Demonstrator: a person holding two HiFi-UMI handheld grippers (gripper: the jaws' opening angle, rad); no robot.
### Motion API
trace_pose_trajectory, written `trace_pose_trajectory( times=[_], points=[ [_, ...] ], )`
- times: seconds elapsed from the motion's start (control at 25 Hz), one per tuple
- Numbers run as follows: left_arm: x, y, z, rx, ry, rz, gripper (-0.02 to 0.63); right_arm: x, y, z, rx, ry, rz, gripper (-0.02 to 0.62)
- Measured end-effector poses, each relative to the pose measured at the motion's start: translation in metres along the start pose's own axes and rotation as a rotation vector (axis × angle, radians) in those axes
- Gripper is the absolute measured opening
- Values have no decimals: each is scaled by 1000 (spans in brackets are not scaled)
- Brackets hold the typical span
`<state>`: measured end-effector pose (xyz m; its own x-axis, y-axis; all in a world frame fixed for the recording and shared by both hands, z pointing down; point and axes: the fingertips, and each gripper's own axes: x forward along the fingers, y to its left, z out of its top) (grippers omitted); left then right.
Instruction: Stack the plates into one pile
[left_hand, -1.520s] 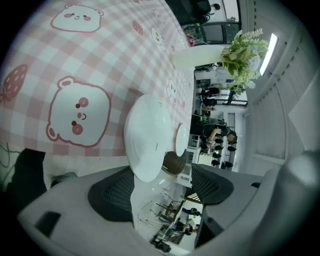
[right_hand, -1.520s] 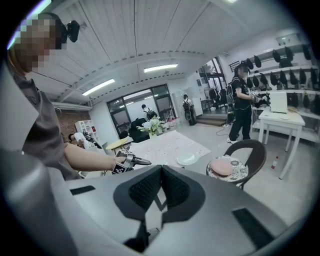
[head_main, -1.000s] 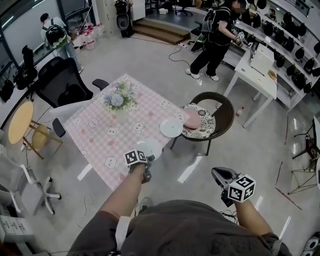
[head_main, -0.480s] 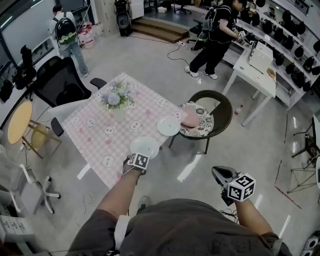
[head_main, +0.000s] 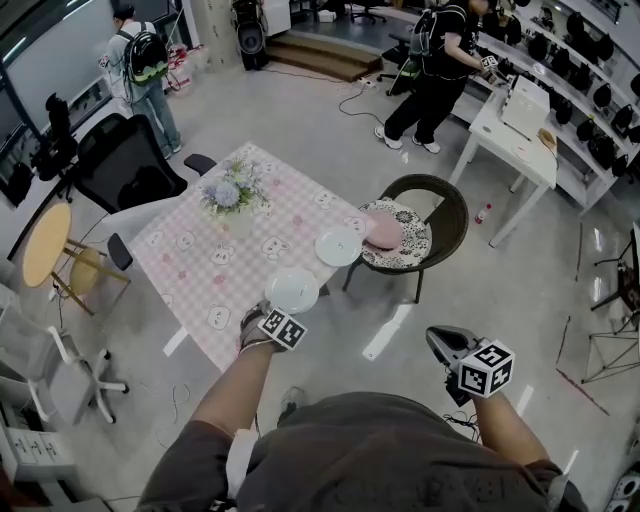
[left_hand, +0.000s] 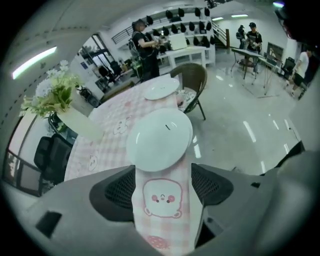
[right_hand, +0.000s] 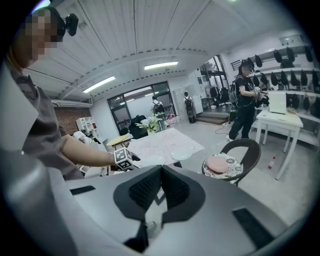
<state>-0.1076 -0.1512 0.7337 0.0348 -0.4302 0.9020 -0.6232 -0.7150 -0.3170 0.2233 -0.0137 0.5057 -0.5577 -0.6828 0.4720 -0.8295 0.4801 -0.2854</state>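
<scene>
The left tool (left_hand: 162, 190), newly rolled with jaws apart (the right tool (right_hand: 160, 175) has them together), faces the near white plate (left_hand: 160, 140) for grasping.

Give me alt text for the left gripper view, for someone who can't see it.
The left gripper, jaws open, points at a white plate lying just ahead on a pink checked tablecloth, not gripping it. A second white plate lies farther back near a wicker chair, and a vase of flowers stands at the left.
</scene>
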Motion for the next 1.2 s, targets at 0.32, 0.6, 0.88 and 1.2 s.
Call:
trace_pose_trajectory(
  times=[0.32, 0.6, 0.88, 1.2],
  points=[
    [-65, 10, 32, -699, -429, -258, 328, -18, -4, 11, 17, -76, 52, -6],
    [-105, 8, 38, -1055, -694, -350, 122, -37, -8, 34, -55, -174, 87, -6],
    [-133, -22, 53, -928, -786, -256, 6, -38, -6, 66, -193, -228, 124, -8],
    [-137, -32, 50, -1011, -801, -255, 6, -17, -6, 92, -236, -236, 151, -8]
  ],
)
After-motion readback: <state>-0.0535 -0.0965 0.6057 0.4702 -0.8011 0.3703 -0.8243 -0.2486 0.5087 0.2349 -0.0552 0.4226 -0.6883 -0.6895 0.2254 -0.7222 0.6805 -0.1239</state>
